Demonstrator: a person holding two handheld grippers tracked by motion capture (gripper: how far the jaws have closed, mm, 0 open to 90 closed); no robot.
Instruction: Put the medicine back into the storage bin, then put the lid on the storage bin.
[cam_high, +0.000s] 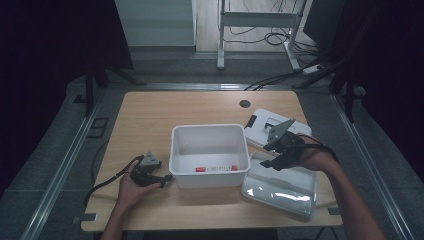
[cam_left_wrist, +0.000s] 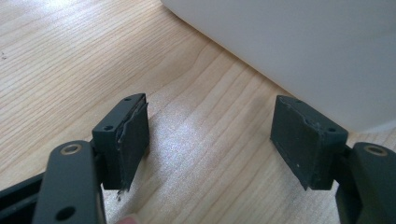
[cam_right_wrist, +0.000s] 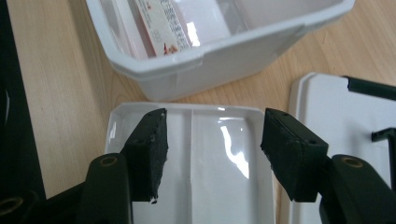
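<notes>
Right gripper (cam_right_wrist: 212, 156), jaws wide and empty, hovers over the lid (cam_right_wrist: 205, 158); white bin (cam_high: 209, 155) lies just ahead, leftward.

left tongs (cam_high: 165, 179) and right tongs (cam_high: 270, 156) both gape wide, holding nothing.

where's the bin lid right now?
In the high view the clear lid lies flat at the table's front right, just right of the white bin, with the right gripper above its near-left edge.
</notes>
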